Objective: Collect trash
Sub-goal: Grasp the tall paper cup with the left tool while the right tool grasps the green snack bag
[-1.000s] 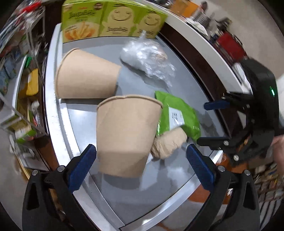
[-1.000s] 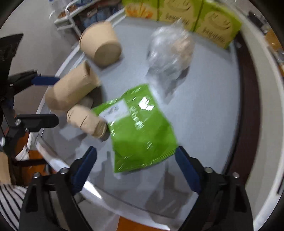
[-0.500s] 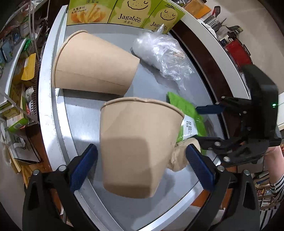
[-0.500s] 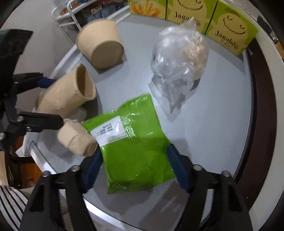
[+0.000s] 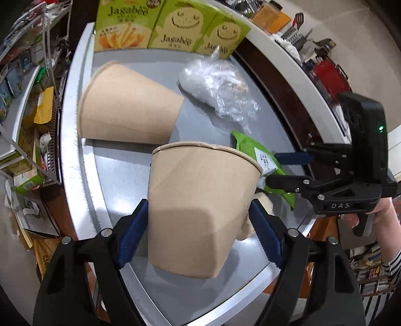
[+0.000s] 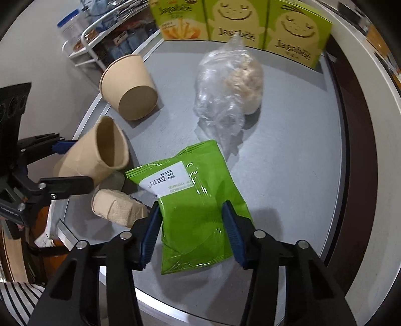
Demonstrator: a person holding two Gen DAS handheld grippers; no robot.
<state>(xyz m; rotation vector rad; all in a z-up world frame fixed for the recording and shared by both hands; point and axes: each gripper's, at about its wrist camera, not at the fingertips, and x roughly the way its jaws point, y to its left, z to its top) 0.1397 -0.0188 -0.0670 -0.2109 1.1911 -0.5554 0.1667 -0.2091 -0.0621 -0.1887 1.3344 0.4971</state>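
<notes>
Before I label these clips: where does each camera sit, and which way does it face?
Left wrist: on the left gripper, looking forward past its blue fingers closed on a lying paper cup.
Right wrist: on the right gripper, looking forward over the green snack bag it pinches.
Shared: both cups, bag, Jagabee boxes, each other's gripper.

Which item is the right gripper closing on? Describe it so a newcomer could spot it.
On the grey round table, in front of the clear plastic bag, lies a flat green packet between the right gripper fingers. It alone is bright green with a white label; its neighbours are tan.
</notes>
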